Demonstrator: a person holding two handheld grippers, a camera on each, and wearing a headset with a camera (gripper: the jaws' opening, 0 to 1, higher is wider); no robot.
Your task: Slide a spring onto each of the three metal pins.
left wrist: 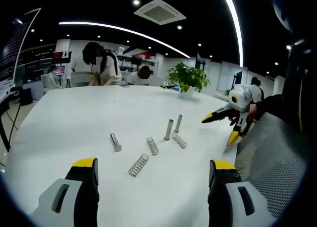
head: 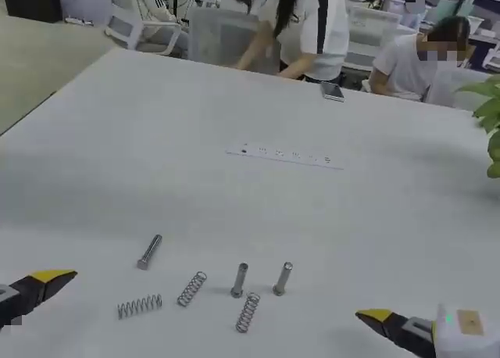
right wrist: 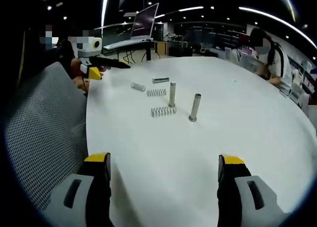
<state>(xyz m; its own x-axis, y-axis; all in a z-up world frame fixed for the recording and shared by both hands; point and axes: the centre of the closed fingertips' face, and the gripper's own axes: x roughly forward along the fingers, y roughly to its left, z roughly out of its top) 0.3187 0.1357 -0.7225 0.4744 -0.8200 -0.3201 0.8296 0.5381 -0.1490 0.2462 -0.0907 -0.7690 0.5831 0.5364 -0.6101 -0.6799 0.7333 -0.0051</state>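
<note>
Head view, contents of the white table (head: 234, 116). Pins, three, all bare of springs: lying pin (head: 148, 252), on its side, wider end toward 7 o'clock; left upright pin (head: 240, 281) and right upright pin (head: 283, 279), each standing wider end down, near one another but apart, with the lying pin off at their 10 o'clock. Springs, three, all loose on the surface: left spring (head: 140, 306), lying almost crosswise at 6 o'clock of the lying pin; middle spring (head: 191, 288), slanted toward 1 o'clock, between the lying pin and the left upright pin; right spring (head: 248, 312), just beside the foot of the left upright pin at its 5 o'clock, contact not discernible. Left gripper (left wrist: 154, 163): yellow-tipped jaws spread wide, nothing between them, its tip entering the head view at 8 o'clock, apart from the left spring. Right gripper (right wrist: 164, 159): jaws likewise spread wide and empty, entering the head view at 5 o'clock, apart from the right spring. Other items: power strip (head: 285, 156), flat, at 12 o'clock of the pins and well apart; phone (head: 332, 91) near the far edge; plant (head: 491, 116) at 3 o'clock; people at the far side of the table.
</note>
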